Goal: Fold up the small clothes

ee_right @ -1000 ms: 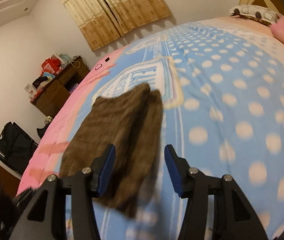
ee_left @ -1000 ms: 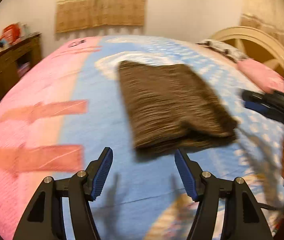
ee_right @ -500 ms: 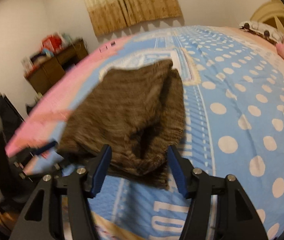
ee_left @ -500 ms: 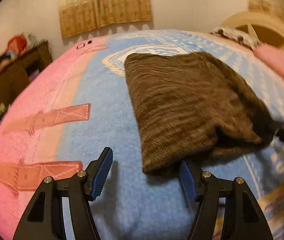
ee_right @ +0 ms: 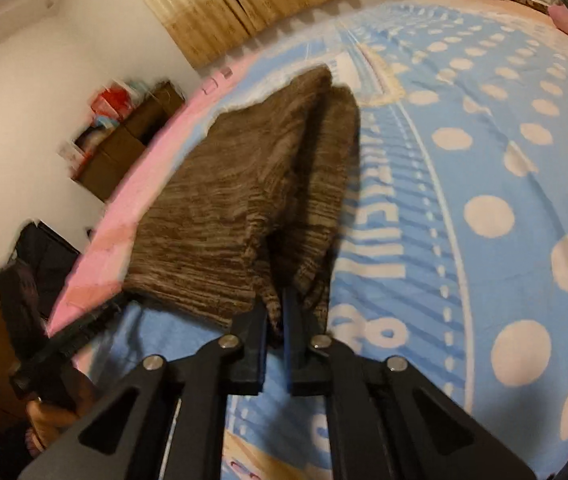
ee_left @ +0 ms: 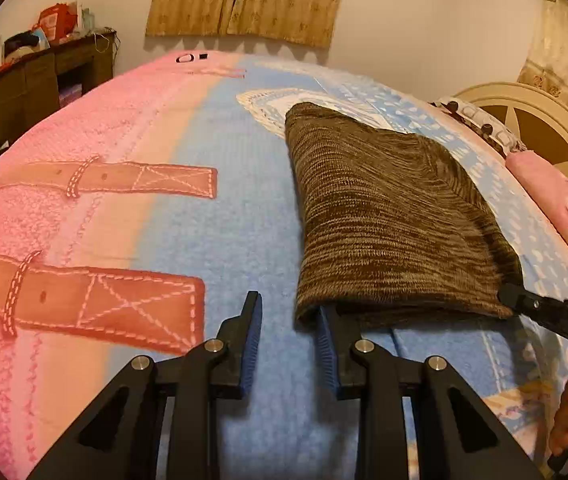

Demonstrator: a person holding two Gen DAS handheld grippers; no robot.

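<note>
In the left wrist view, the brown knitted garment lies folded on the blanket, on its blue part, just right of the pink band with the printed strap shapes. The left gripper sits at the garment's near left corner: its fingers are spread with a clear gap between them, the right finger tucked under the lifted hem, the left finger on bare blanket beside the cloth. At the garment's near right corner the right gripper reaches in from the edge of the picture, its tip touching the hem; its jaws cannot be made out from here. A wooden dresser stands beyond the blanket to the left, curtains hang on the far wall, and a cream headboard with a pink pillow is to the garment's right. In the right wrist view, the right gripper has its fingers nearly pressed together, pinching the garment at its near corner, where the cloth bunches into a ridge. The left gripper, blurred, touches the garment's near edge on the left side. The spotted blue blanket spreads to the garment's right.
</note>
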